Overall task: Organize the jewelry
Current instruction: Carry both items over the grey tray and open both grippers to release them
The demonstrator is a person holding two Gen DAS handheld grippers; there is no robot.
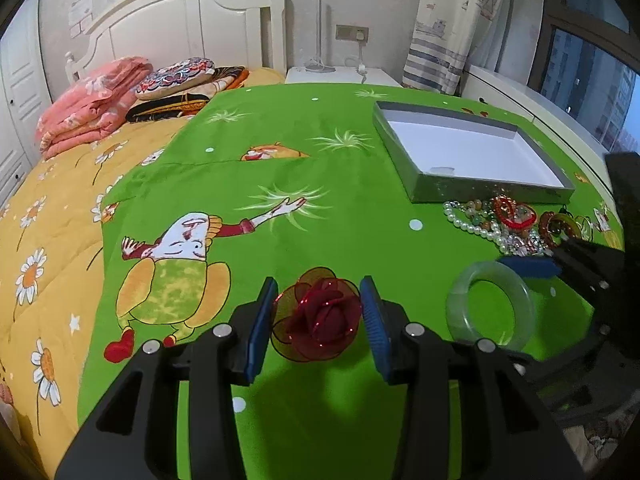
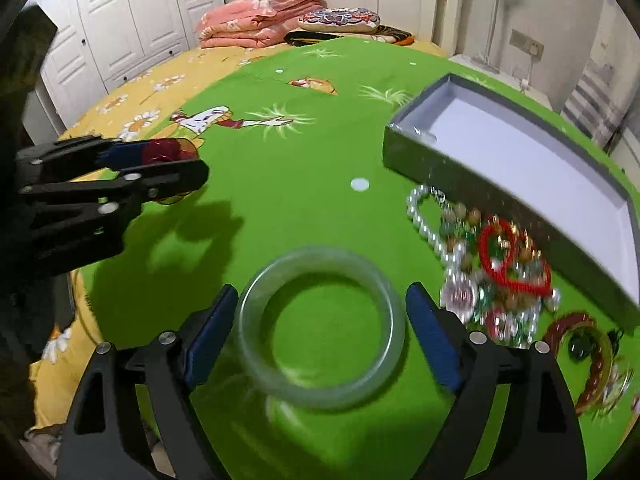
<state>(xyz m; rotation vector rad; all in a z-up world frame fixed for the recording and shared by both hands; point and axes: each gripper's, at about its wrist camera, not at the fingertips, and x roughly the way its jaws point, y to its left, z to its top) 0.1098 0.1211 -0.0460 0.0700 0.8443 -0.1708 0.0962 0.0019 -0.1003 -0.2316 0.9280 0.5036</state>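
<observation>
A dark red mesh rose [image 1: 320, 314] lies on the green sheet between the fingers of my left gripper [image 1: 318, 320], which is open around it; the pads look close to its petals. A pale green jade bangle [image 2: 320, 334] lies flat between the fingers of my right gripper [image 2: 322, 336], which is open and about as wide as the bangle. The bangle also shows in the left wrist view [image 1: 490, 306]. A heap of bead bracelets and pearls [image 2: 492, 272] lies beside a grey open box [image 2: 480, 188] with a white inside.
The green cartoon sheet [image 1: 328, 168] covers a bed with a yellow daisy quilt [image 1: 52, 208]. Folded pink blanket [image 1: 92, 108] and cushions lie at the headboard. A white nightstand [image 1: 340, 76] and window stand beyond. The left gripper shows in the right wrist view [image 2: 160, 168].
</observation>
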